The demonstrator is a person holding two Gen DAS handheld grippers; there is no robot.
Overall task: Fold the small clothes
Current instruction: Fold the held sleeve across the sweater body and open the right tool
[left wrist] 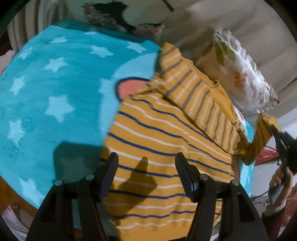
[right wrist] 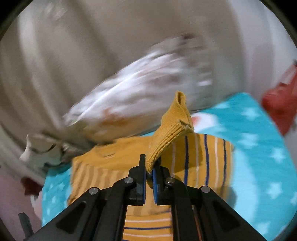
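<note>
One striped sweater (left wrist: 157,144) on star blanket (left wrist: 46,83), right gripper (right wrist: 149,166) pinching its cuff (right wrist: 172,133), left gripper (left wrist: 146,174) wide open, empty.

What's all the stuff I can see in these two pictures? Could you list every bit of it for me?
striped top: one, mustard yellow with blue and white stripes, spread on the blanket, one side folded over.
ribbed cuff: one, plain mustard, pinched and lifted off the top.
blanket: one, turquoise with pale stars, beneath the top.
leaf-print pillow: one, white with orange and green, beyond the top.
floral cushion: one, dark, at the blanket's far end.
red object: one, blurred, at the right edge.
left gripper: black, open, above the top.
right gripper: black, blue pads, holding the cuff.
</note>
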